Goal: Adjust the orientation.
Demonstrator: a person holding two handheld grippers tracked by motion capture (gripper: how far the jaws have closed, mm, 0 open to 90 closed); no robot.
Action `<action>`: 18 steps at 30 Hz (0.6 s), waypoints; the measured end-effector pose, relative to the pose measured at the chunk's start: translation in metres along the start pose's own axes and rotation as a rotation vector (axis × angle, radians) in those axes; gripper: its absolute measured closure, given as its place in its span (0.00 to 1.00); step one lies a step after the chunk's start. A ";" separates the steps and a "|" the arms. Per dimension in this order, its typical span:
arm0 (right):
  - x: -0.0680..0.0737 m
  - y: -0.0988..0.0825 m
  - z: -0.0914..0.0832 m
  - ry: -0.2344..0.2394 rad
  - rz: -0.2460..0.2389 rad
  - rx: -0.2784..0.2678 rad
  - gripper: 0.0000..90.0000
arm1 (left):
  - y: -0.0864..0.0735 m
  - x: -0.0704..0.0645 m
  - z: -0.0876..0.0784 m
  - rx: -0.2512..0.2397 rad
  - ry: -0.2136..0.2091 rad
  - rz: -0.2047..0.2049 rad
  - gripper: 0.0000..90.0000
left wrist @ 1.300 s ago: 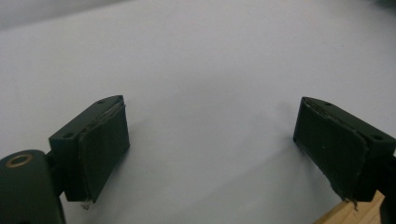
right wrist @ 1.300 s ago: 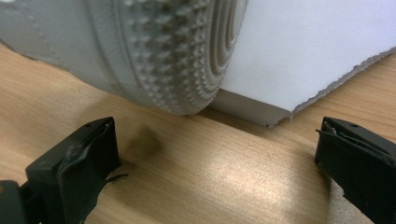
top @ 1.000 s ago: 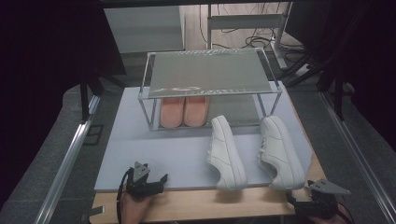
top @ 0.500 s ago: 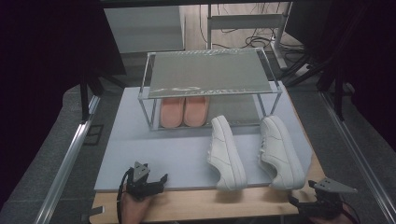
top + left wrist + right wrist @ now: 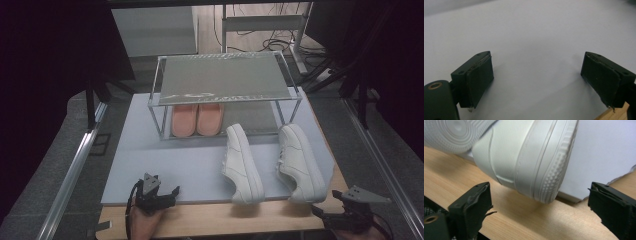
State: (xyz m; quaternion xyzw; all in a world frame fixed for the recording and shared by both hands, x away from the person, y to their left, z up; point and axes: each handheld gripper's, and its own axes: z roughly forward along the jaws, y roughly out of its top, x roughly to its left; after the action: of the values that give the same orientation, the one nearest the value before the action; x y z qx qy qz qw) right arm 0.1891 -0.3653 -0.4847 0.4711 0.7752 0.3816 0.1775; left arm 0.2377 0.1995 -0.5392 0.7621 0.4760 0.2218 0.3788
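Observation:
Two white sneakers lie on the pale blue mat (image 5: pixel 150 155): the left sneaker (image 5: pixel 242 165) and the right sneaker (image 5: pixel 300 162), whose near end reaches the mat's front edge. My right gripper (image 5: pixel 332 206) hovers just in front of that near end (image 5: pixel 529 157). Its jaws (image 5: pixel 539 186) have just been closing a little but stand wide apart, with the shoe ahead of the pads and nothing between them. My left gripper (image 5: pixel 167 192) rests at the mat's front left, open (image 5: pixel 536 56) over bare mat.
A metal rack (image 5: pixel 225 75) with a mesh top stands at the back of the mat, with a pair of pink slippers (image 5: pixel 197 120) under it. A bare wooden table strip (image 5: pixel 225 217) runs along the front. Metal rails flank both sides.
My right gripper has risen slightly beside the right sneaker's near end. The left gripper and both sneakers have not moved.

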 end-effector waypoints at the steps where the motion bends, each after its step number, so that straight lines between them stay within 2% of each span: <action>1: 0.000 0.002 -0.002 -0.003 0.002 -0.005 0.08 | 0.000 0.000 0.000 0.000 0.000 0.000 0.11; 5: -0.002 0.012 -0.009 0.017 0.028 -0.022 0.16 | 0.000 0.000 0.000 0.000 0.000 0.000 0.11; 12: -0.004 0.028 -0.015 0.022 0.028 -0.031 0.24 | 0.000 0.000 0.000 0.000 0.000 0.000 0.11; 16: -0.004 0.036 -0.016 0.029 0.033 -0.042 0.32 | 0.000 0.000 0.000 0.000 0.001 0.000 0.12; 18: -0.004 0.040 -0.015 0.049 0.035 -0.050 0.38 | 0.000 0.000 0.000 0.000 0.001 0.000 0.12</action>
State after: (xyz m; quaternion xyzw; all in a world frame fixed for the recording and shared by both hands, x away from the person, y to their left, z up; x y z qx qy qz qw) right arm 0.2049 -0.3645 -0.4446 0.4707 0.7612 0.4152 0.1634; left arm 0.2377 0.1995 -0.5392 0.7621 0.4761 0.2219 0.3785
